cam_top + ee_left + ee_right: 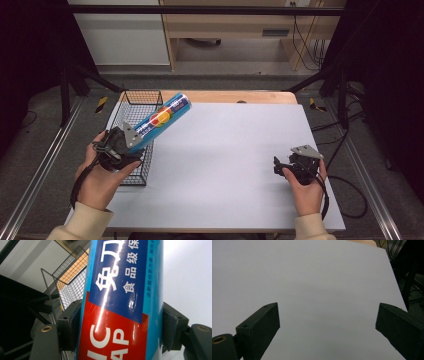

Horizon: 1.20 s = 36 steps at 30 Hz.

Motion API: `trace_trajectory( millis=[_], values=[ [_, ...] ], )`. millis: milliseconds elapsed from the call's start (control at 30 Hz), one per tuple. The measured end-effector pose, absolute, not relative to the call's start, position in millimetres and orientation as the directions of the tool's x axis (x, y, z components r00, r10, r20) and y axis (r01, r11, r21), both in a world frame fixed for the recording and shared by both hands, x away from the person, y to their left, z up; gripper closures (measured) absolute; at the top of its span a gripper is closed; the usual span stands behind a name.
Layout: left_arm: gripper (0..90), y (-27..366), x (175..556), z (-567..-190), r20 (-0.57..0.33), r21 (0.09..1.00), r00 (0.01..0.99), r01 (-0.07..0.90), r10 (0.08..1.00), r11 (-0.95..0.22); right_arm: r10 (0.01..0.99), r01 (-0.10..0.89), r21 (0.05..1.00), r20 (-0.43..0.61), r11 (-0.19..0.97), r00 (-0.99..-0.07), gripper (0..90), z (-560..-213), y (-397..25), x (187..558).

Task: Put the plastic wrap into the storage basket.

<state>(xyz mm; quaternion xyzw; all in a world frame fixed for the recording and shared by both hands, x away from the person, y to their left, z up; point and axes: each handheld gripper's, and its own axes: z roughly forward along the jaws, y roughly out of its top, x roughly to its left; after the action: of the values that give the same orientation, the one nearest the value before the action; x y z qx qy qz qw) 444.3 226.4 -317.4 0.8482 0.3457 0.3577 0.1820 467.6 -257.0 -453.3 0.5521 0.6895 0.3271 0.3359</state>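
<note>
From the high view we see the left gripper (131, 141) clamped around a blue tube (162, 119) with a red and dark-blue label, holding it near its lower end so that the tube slants up and away toward the far side of the tabletop (235, 165). The tube is lifted above a black wire basket (131, 107) that sits at the left edge of the tabletop, and its far cap reaches past the basket's right rim. In the left gripper view we find both black pads pressed against the sides of the tube (120, 302), with the wire basket (70, 280) behind it to the left. The right gripper (281, 165) is held low over the right part of the white tabletop, its jaws spread wide with nothing between them; in the right gripper view we see bare white surface (324, 290) beyond them.
</note>
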Motion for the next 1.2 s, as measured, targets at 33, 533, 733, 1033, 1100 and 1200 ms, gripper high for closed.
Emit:
trace_trajectory(
  millis=[33, 533, 733, 1033, 1100, 1200],
  values=[
    [29.9, 229.0, 444.3, -317.5, 0.485, 0.558, 0.504, 0.451, 0.715, -0.697, 0.981, 0.54, 0.823, -0.104, 0.179, -0.166, 5.7, -453.2, -257.0, 467.7],
    [30.3, 252.5, 431.7, -317.8, 0.444, 0.588, 0.456, 0.501, 0.771, -0.635, 0.98, 0.542, 0.821, -0.104, 0.18, -0.168, 5.7, -453.5, -256.0, 467.7],
    [30.5, 254.8, 431.4, -319.2, 0.434, 0.588, 0.45, 0.516, 0.781, -0.623, 0.98, 0.542, 0.821, -0.102, 0.179, -0.168, 5.7, -453.3, -256.3, 467.6],
    [30.7, 258.6, 432.0, -320.5, 0.434, 0.58, 0.435, 0.534, 0.789, -0.615, 0.981, 0.543, 0.821, -0.101, 0.175, -0.164, 5.7, -453.2, -256.0, 467.3],
    [30.7, 258.8, 432.2, -320.8, 0.432, 0.58, 0.434, 0.538, 0.79, -0.612, 0.981, 0.542, 0.821, -0.103, 0.178, -0.166, 5.7, -453.3, -256.1, 467.4],
    [30.8, 259.0, 433.5, -322.4, 0.43, 0.575, 0.429, 0.547, 0.794, -0.608, 0.98, 0.542, 0.82, -0.108, 0.184, -0.169, 5.7, -453.6, -255.8, 467.7]
  ],
)
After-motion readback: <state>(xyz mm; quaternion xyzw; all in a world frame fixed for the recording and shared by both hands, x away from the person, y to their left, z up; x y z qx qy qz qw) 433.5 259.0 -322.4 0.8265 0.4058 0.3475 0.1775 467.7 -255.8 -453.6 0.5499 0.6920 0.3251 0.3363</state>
